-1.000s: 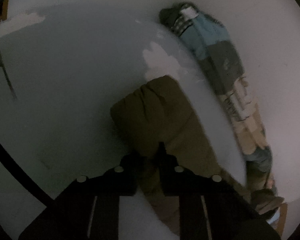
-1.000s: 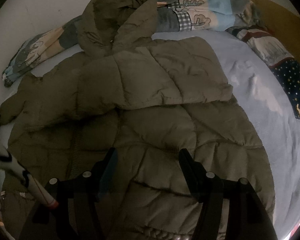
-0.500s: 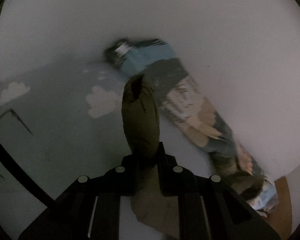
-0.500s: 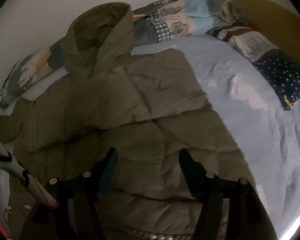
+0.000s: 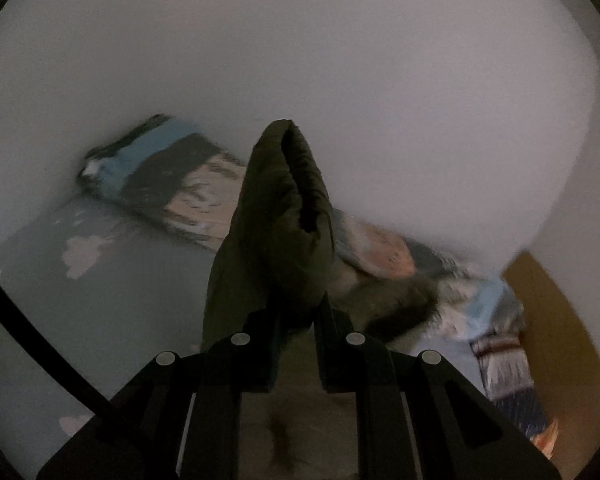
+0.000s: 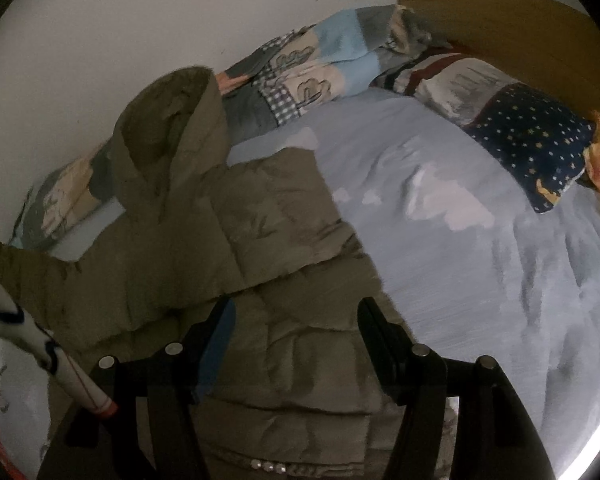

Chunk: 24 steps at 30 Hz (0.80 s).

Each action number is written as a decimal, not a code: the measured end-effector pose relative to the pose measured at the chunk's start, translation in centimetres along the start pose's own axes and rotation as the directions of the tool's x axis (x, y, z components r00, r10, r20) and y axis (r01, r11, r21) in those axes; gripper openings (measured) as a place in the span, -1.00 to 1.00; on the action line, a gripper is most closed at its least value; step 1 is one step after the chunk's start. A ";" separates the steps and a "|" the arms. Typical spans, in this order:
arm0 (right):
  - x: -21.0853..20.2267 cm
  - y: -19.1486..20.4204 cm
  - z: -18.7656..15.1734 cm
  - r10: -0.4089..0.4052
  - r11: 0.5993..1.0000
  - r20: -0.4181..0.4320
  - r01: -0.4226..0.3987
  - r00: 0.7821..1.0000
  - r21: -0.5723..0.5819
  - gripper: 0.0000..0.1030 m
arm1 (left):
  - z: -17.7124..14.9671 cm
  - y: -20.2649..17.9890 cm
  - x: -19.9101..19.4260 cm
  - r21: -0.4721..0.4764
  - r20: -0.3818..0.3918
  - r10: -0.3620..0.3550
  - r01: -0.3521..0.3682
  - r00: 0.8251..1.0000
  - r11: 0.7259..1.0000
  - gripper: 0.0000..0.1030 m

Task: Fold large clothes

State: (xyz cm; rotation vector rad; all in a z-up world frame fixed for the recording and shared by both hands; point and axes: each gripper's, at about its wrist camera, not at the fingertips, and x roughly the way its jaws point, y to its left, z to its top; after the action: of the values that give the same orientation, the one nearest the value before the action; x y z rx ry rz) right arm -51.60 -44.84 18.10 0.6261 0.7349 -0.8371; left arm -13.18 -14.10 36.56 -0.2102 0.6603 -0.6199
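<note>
The olive puffer jacket point(image 6: 268, 240) is spread on the bed point(image 6: 480, 248). Its sleeve point(image 5: 284, 216), clamped in the left gripper point(image 5: 296, 312), has been raised off the sheet for folding inward. The right gripper point(image 6: 292, 320) hangs open, empty.

Right of the olive jacket point(image 6: 236, 264), the blue bed sheet point(image 6: 480, 280) lies bare and passable up to the star-print pillow point(image 6: 532, 140). Far side blocked: patchwork quilt point(image 6: 308, 76) bunched along the wall point(image 6: 100, 40). Wooden headboard point(image 6: 520, 24) closes the far right.
</note>
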 end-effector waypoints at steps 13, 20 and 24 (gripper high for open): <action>-2.5 -4.0 1.7 0.026 0.996 0.042 -0.030 0.999 0.086 0.32 | -13.2 -16.4 7.1 0.163 -0.223 -0.119 0.158 0.967 0.974 -0.73; -3.0 -5.1 2.1 0.018 0.994 0.051 -0.023 0.999 0.105 0.32 | -23.5 -18.9 12.5 0.194 -0.363 -0.094 0.174 0.927 0.965 -0.73; -3.0 -5.3 2.2 0.016 0.994 0.052 -0.022 0.999 0.108 0.32 | -28.2 -19.1 15.4 0.222 -0.425 -0.055 0.163 0.904 0.961 -0.73</action>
State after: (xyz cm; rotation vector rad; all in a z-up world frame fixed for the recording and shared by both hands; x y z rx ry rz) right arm -56.69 -47.94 20.64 0.7049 0.6392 -0.8768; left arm -30.36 -38.35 13.95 0.1316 0.9757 -0.8634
